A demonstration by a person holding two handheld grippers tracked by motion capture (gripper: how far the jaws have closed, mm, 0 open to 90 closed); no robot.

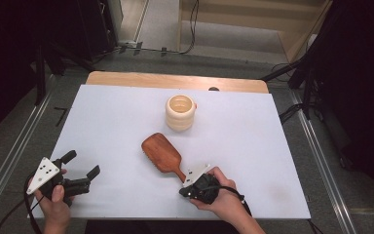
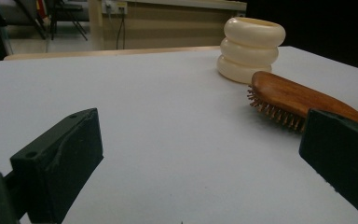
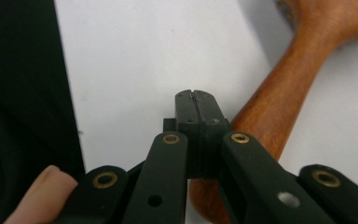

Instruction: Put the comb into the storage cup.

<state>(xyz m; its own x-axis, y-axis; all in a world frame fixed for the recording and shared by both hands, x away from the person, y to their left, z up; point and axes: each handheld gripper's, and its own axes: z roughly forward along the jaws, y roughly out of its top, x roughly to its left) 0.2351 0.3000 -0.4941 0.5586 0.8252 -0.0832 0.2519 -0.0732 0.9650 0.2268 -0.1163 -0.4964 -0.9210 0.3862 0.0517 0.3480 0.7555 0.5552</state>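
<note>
R gripper (image 3: 196, 100) shut, just beside hairbrush (image 3: 279, 107) handle.

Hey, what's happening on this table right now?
A person sits at a white table with a gripper in each hand. The right gripper has its jaws pressed together, empty, right beside the handle of a wooden hairbrush that lies bristles-down. The left gripper rests wide open near the table's front left corner, holding nothing. A cream ribbed cup stands upright beyond the brush, apart from it.
</note>
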